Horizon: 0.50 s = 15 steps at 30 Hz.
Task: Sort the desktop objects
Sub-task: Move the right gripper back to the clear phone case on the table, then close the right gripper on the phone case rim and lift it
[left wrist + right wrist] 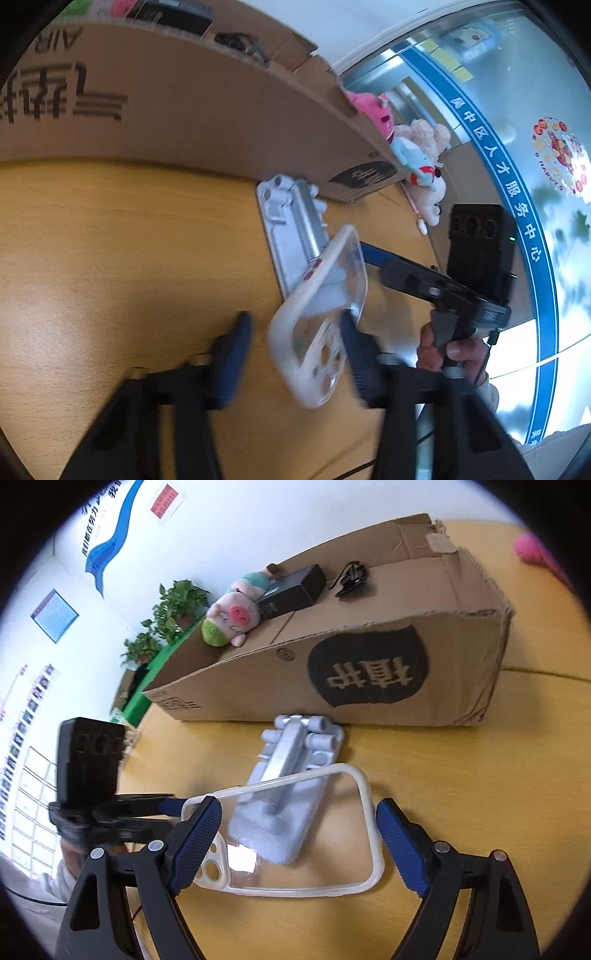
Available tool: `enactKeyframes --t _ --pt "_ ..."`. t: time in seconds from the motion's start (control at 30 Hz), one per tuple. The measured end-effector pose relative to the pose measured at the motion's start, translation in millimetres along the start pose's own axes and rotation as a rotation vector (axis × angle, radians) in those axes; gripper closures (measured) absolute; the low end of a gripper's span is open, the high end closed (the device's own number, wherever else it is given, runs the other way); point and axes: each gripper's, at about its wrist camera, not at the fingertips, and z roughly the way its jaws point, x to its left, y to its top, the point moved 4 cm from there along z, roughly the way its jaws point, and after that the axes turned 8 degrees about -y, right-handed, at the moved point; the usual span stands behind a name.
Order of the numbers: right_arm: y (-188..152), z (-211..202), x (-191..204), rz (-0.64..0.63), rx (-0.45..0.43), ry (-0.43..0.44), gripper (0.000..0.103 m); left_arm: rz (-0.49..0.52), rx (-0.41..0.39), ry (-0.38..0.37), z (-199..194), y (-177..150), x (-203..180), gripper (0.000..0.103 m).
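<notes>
Right now a clear phone case point(295, 834) with a white rim lies tilted over the near end of a pale grey phone stand point(291, 790) on the yellow wooden surface point(461, 794), in front of a cardboard box point(369, 635). The stand's far end lies just beside the box's front wall.

From the left wrist view, the left gripper point(295, 354) has the camera-cutout end of the case between its blue pads; the right-hand pad sits against the case's edge, while the other pad stands a little apart from the rim, though blur makes contact hard to judge. No earlier view is at hand to compare.

The right gripper point(299, 842) hangs with its jaws spread wide, one pad on each side of the case and neither pressing on it.

On top of the box rest a plush pig point(232, 620), a black box point(291, 590) and a black clip point(351, 578).
</notes>
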Motion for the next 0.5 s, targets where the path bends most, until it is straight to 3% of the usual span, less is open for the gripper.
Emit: enactKeyframes --t 0.07,0.2,0.4,0.5 --pt "-3 -3 7 -0.005 -0.016 0.040 0.016 0.017 -0.005 0.002 -2 1 0 0.072" --pt "-11 -6 12 -0.007 -0.031 0.032 0.016 0.136 -0.017 0.044 -13 5 -12 0.074" --pt "-18 -26 30 -0.030 -0.095 0.103 0.016 0.433 -0.087 0.107 -49 8 -50 0.073" --pt "-25 -39 43 -0.063 -0.132 0.131 0.016 0.504 -0.088 0.114 -62 -1 -50 0.071"
